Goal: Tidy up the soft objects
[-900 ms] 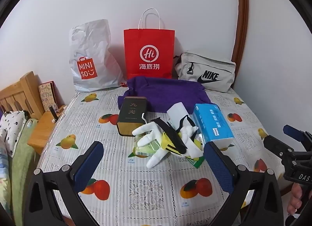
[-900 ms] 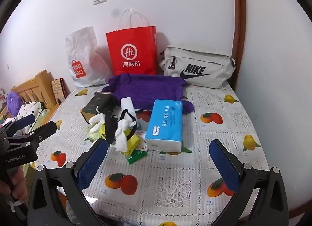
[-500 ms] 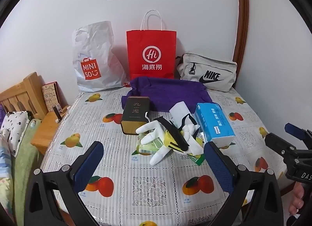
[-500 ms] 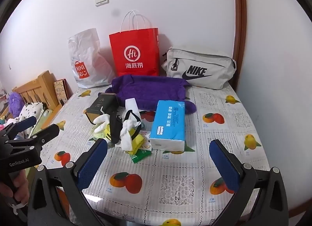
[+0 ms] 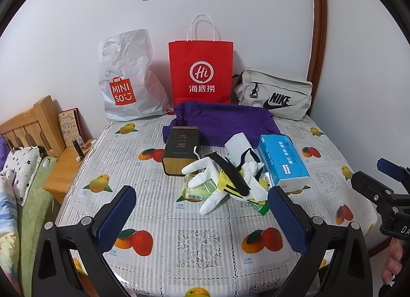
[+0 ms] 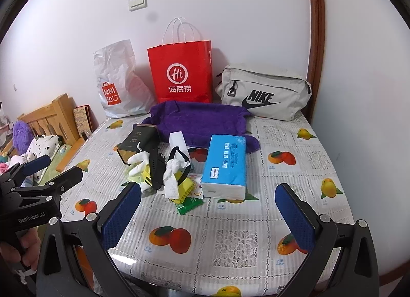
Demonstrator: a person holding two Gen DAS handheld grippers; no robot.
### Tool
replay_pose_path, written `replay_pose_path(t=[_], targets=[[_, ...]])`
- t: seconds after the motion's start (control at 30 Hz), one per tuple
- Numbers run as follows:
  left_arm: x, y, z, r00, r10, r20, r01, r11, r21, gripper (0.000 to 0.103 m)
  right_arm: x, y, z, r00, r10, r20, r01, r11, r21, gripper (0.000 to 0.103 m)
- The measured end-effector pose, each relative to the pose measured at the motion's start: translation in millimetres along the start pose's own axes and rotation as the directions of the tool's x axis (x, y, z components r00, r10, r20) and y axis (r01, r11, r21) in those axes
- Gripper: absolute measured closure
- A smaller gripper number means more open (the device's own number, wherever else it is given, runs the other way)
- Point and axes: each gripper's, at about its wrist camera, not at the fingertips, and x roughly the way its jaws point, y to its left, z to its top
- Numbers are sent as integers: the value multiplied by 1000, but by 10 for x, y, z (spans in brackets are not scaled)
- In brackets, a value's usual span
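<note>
A pile of small soft items lies mid-table: white gloves (image 5: 205,176) (image 6: 139,161), a black strap (image 5: 230,174) (image 6: 155,169), yellow cloth (image 6: 184,187) and green packets (image 5: 197,190). A blue tissue pack (image 5: 282,160) (image 6: 225,163) lies to their right. A purple towel (image 5: 225,120) (image 6: 200,120) lies behind. My left gripper (image 5: 202,217) is open and empty, near the front edge, short of the pile. My right gripper (image 6: 207,212) is open and empty, also at the front edge.
A dark tea box (image 5: 180,149) stands left of the pile. A white MINISO bag (image 5: 125,79), a red paper bag (image 5: 201,71) and a grey Nike pouch (image 5: 275,94) line the wall. A wooden bedside stand (image 5: 64,166) and bedding are on the left.
Both grippers have pulled back and risen slightly, so the table looks a little farther away. Both stay open. The objects have not moved.
</note>
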Motion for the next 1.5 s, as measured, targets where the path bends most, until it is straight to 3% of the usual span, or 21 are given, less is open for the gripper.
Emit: replay_pose_path(t=[1.5], targets=[[-25,17,-54,1000,-3,-1,3,1000,-5,0,-79,102,18,1000,11,14,-11,1000,-24,0]])
